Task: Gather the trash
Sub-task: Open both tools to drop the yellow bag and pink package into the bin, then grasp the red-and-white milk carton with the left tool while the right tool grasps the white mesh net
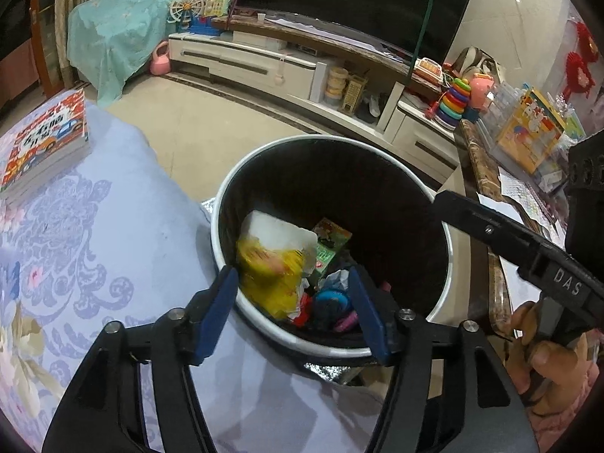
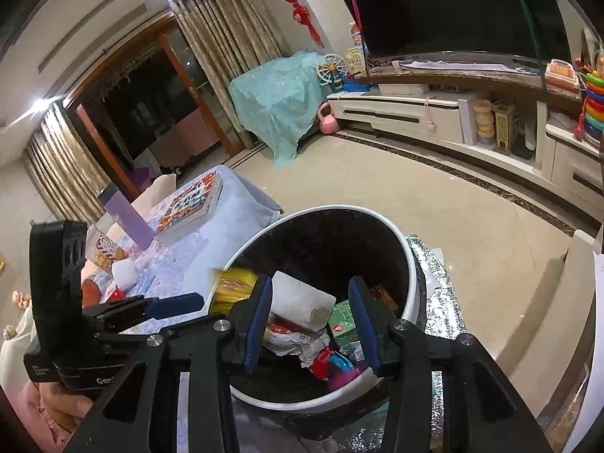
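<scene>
Bin [image 1: 332, 196] was centred low in both frames, under both grippers so drops land inside. Left gripper [image 1: 292, 313] was held parted, nothing between the pads; yellow wrapper [image 1: 270, 275] was seen blurred inside the rim. Right gripper [image 2: 311, 324] was held narrowly apart, empty.

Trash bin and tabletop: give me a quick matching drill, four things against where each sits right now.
Things:
1. yellow wrapper
2. green carton
3. purple bottle
4. stack of books

Places:
A. standing on the table near the books
B. lying on the floral tablecloth, away from the bin
C. at the trash bin mouth between the left gripper fingers
D. deep in the bin beside the white slab

Pairs: 1-C, 2-D, 3-A, 4-B
</scene>
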`<action>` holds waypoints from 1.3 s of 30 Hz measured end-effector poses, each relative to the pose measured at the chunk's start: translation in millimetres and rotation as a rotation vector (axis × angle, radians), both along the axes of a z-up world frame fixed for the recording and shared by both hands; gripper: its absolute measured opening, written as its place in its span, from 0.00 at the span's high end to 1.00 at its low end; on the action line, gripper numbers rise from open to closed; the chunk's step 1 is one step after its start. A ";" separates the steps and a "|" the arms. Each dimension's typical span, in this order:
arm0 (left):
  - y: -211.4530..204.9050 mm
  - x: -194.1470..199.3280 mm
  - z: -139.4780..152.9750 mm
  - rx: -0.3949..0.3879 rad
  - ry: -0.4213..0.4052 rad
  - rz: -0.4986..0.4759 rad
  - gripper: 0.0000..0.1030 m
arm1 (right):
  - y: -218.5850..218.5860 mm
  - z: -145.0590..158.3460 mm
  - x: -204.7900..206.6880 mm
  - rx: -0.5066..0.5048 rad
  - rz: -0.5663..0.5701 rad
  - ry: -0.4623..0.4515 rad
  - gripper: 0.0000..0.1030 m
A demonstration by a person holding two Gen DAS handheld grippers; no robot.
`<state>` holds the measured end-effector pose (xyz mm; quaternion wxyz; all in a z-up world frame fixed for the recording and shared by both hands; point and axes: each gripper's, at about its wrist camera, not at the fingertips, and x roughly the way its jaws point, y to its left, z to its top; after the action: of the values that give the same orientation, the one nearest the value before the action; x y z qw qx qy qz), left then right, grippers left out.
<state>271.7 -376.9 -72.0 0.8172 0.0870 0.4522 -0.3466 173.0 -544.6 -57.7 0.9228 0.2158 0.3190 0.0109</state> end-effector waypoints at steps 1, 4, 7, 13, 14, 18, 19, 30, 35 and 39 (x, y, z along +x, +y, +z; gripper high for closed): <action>1.6 -0.5 -0.4 -0.002 0.000 0.003 0.38 | -0.8 0.2 -0.5 0.003 -0.003 -0.002 0.56; 6.4 -2.3 -0.9 -0.006 -0.001 0.009 0.38 | -1.1 2.0 -4.3 0.015 -0.007 -0.008 0.55; 15.4 -5.3 -0.4 -0.014 -0.005 0.022 0.38 | 2.0 5.4 -7.7 0.017 -0.007 -0.017 0.53; 45.7 -13.2 -0.9 -0.025 -0.023 0.082 0.31 | 15.6 13.8 -12.9 0.031 0.004 -0.040 0.25; 52.8 -14.9 -1.8 -0.027 -0.022 0.093 0.31 | 18.6 15.4 -13.5 0.035 0.008 -0.045 0.20; 82.2 -19.8 -4.7 -0.038 -0.016 0.137 0.31 | 33.0 20.1 -17.4 0.060 0.020 -0.061 0.05; 91.0 -21.4 -5.5 -0.044 -0.011 0.153 0.30 | 37.3 20.3 -17.9 0.073 0.028 -0.063 0.05; 190.6 -33.8 -13.6 -0.071 -0.006 0.345 0.29 | 101.1 18.0 -17.2 0.128 0.128 -0.079 0.04; 243.8 -30.8 -17.4 -0.090 0.001 0.489 0.25 | 135.3 13.7 -10.1 0.142 0.176 -0.073 0.04; 281.3 -27.3 -23.3 -0.091 0.000 0.578 0.24 | 164.1 8.5 1.6 0.149 0.233 -0.052 0.04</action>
<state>244.5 -95.6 -95.3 0.8850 -0.0822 0.4425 -0.1194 174.6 -380.5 -49.2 0.9048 0.2448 0.3160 0.1470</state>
